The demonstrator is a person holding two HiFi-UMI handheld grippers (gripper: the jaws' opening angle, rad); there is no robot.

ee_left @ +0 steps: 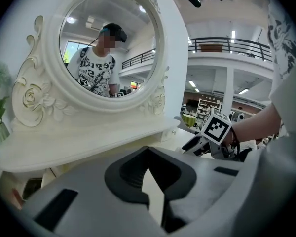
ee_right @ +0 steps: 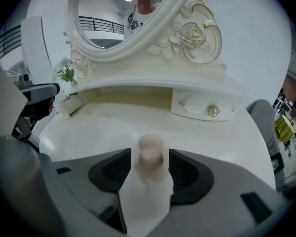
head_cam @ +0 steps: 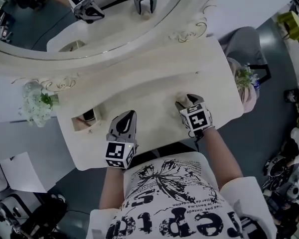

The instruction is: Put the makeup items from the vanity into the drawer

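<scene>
A small pale beige makeup item point(ee_right: 151, 152) with a rounded cap stands upright on the white vanity top point(ee_right: 138, 122). It sits between the jaws of my right gripper point(ee_right: 150, 166), with a narrow gap on each side, so the gripper is open around it. In the head view the right gripper point(head_cam: 185, 102) is at the front right of the vanity point(head_cam: 154, 88). My left gripper point(head_cam: 128, 117) hovers over the front edge, shut with nothing in it point(ee_left: 148, 154). The left drawer point(head_cam: 84, 117) stands open with a dark item inside.
A round mirror point(head_cam: 89, 19) in an ornate white frame stands behind the top. A closed drawer with a gold knob point(ee_right: 213, 110) is at the back right. White flowers point(head_cam: 37, 103) stand to the left, and a grey chair point(head_cam: 244, 44) to the right.
</scene>
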